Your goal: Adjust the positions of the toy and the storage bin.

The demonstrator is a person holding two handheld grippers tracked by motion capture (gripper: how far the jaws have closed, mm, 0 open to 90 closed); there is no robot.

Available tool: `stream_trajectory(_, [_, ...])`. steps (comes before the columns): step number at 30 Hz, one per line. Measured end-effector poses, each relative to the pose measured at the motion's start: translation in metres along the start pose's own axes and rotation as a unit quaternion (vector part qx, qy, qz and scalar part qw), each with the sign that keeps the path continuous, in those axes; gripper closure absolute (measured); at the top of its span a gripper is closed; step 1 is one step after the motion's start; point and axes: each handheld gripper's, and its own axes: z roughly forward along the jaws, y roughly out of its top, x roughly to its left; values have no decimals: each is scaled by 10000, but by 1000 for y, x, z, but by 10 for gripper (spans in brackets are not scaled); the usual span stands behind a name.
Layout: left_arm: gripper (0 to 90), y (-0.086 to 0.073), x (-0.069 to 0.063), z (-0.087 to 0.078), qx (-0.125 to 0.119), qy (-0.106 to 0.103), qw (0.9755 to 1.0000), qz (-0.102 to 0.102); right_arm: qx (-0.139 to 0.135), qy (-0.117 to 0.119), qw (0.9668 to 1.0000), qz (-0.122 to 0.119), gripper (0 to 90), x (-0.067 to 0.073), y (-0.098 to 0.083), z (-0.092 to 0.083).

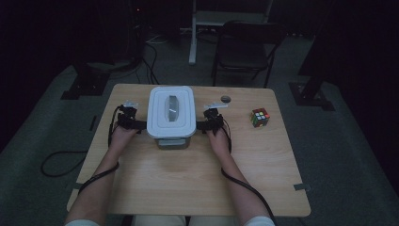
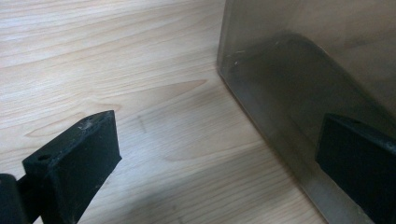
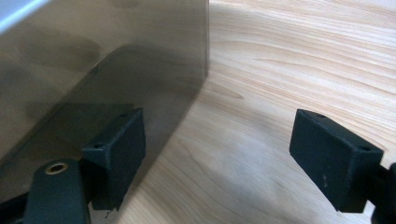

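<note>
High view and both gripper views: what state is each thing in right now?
Box: upright on the table, lid on.
Lid: closed, handle lying flat.
Left tool: open, one jaw against the box's left wall, nothing held.
Right tool: open, one jaw against the box's right wall, nothing held.
Cube: scrambled, resting alone at right.
Chair: unfolded, standing behind the table.

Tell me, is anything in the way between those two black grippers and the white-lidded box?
Nothing visible. The left gripper and right gripper flank the box, jaws open, each with one jaw against or almost against a side wall. The puzzle cube sits well off to the right.
</note>
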Motion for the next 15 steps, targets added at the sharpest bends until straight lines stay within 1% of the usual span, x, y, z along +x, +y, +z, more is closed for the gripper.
stream_trajectory(1, [6,2,-4,2,30,-3,10000,53,3,-22,10000,-5,184,-3,-2,-3])
stream_trajectory(2, [6,2,-4,2,30,-3,10000,53,7,-22,10000,5,184,-5,-3,-5])
stream_trajectory(4, [6,3,-10,4,59,11,9999,91,-13,-26,10000,14,184,-6,-4,-7])
stream_trajectory(5, [7,4,-12,5,82,36,9999,132,-19,-28,10000,46,184,-10,-6,-10])
stream_trajectory(6, [7,4,-15,6,112,50,9998,156,-19,-28,10000,46,184,-10,-6,-10])
stream_trajectory(7, [7,4,-15,6,112,50,9998,156,-19,-28,10000,46,184,-10,-6,-10])
stream_trajectory(8, [7,5,-20,8,111,72,9997,218,-27,-37,10000,63,184,-12,-7,-12])
stream_trajectory(9, [34,5,-22,9,108,99,9996,248,-25,-58,10000,75,184,-15,-9,-15])
stream_trajectory(11, [41,6,-24,10,109,110,9996,236,-13,-41,10000,68,184,-17,-11,-17])
stream_trajectory(12, [40,6,-26,11,125,67,9997,210,-15,-59,10000,68,184,-19,-12,-20])
stream_trajectory(13, [40,7,-27,11,133,53,9996,224,-15,-59,10000,68,184,-19,-12,-20])
stream_trajectory(14, [40,9,-31,13,158,65,9994,289,-10,-61,10000,61,184,-21,-13,-22])
stream_trajectory(15, [40,9,-31,13,158,65,9994,289,-10,-61,10000,61,184,-21,-13,-22])
